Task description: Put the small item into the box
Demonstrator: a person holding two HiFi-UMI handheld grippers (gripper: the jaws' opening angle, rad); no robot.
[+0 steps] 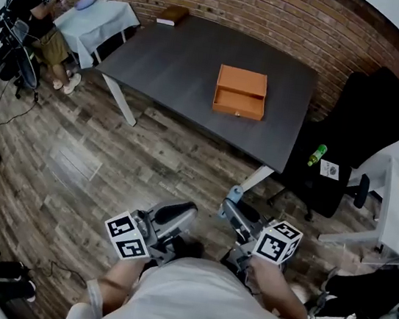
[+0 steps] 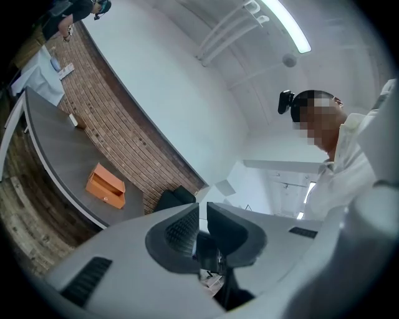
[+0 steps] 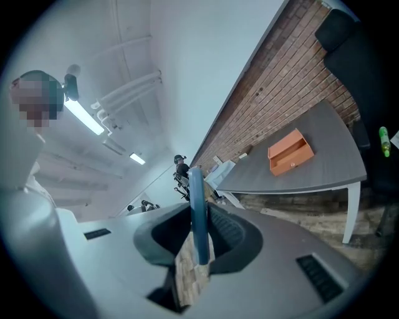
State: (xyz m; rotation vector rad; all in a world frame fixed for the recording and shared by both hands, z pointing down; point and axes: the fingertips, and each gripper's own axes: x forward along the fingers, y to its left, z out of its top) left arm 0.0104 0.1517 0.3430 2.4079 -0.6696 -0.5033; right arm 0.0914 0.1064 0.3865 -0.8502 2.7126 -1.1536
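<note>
small item (image 3: 197,187) — thin, blue, edge-on in right gripper (image 3: 198,215)

Office, brick wall (image 1: 281,11), desk (image 1: 184,63), swivel chair (image 1: 365,120)

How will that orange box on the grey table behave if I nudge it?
The shallow open orange box looks light, so it will probably slide on the smooth dark grey tabletop. It sits low and wide, so tipping seems unlikely. Its walls look thin and may flex if pressed.
</note>
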